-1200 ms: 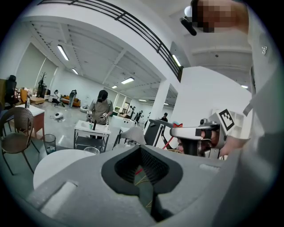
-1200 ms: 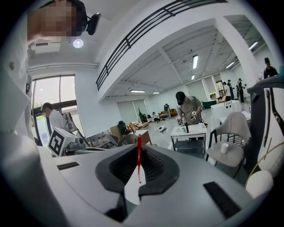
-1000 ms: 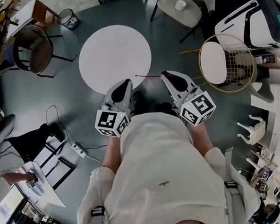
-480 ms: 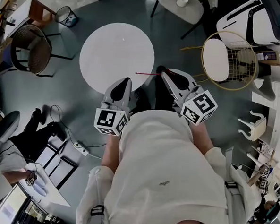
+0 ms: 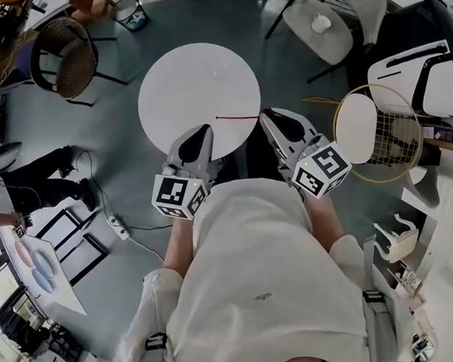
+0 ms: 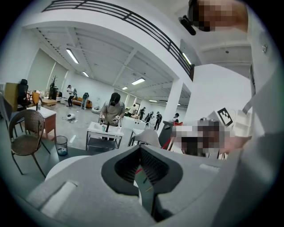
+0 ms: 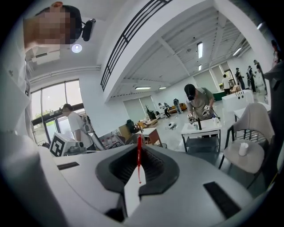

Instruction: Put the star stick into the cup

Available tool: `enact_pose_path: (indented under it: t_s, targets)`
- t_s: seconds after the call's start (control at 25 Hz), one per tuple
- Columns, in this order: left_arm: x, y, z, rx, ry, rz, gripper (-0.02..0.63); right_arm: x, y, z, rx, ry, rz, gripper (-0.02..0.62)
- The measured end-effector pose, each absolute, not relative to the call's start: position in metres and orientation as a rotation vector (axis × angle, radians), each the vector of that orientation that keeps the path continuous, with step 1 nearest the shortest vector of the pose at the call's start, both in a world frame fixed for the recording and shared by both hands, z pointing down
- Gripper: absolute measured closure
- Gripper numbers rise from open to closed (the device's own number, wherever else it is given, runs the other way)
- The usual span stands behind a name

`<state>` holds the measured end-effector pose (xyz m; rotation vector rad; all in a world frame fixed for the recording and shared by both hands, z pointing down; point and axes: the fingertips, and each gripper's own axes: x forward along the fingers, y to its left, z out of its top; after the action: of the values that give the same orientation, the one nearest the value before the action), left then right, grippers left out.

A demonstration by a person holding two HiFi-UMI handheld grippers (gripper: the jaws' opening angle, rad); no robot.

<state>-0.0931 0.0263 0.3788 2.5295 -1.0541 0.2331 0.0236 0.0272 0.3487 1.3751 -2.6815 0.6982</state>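
Observation:
A thin red stick [image 5: 238, 117] lies level over the near edge of a white round table [image 5: 194, 83]; its star is too small to make out. My right gripper [image 5: 267, 118] is shut on the stick's right end. In the right gripper view the stick [image 7: 139, 166] stands pinched between the closed jaws of that gripper [image 7: 139, 153]. A white cup [image 5: 320, 23] stands on a grey round seat [image 5: 301, 20] at the far right, also seen as a small cup [image 7: 243, 149] to the right of the jaws. My left gripper [image 5: 201, 135] hangs beside it over the table edge, shut and empty [image 6: 141, 155].
A yellow wire chair [image 5: 378, 143] stands right of my right gripper. A wicker chair [image 5: 62, 55] and a bin [image 5: 131, 11] are at the far left. A cable with a power strip [image 5: 117, 225] lies on the floor at the left. Other people work at distant tables.
The person has stepped forward: the round table and the seat with the cup lie nearer and lower in the head view. Both grippers keep their pose; the stick now reaches over the table.

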Motion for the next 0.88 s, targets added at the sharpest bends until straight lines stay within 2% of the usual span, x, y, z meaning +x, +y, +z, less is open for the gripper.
enact_pose_path:
  t_s: [0.52, 0.88]
  targets:
    - [-0.09, -0.039, 0.391, 2.329, -1.349, 0.174, 0.597, 0.019, -0.074, 0.356, 0.976, -2.765, 0.676, 0.572]
    - [-0.067, -0.076, 0.383, 2.253, -1.517, 0.162, 0.597, 0.04, -0.135, 0.368, 0.803, -2.8, 0.69, 0.572]
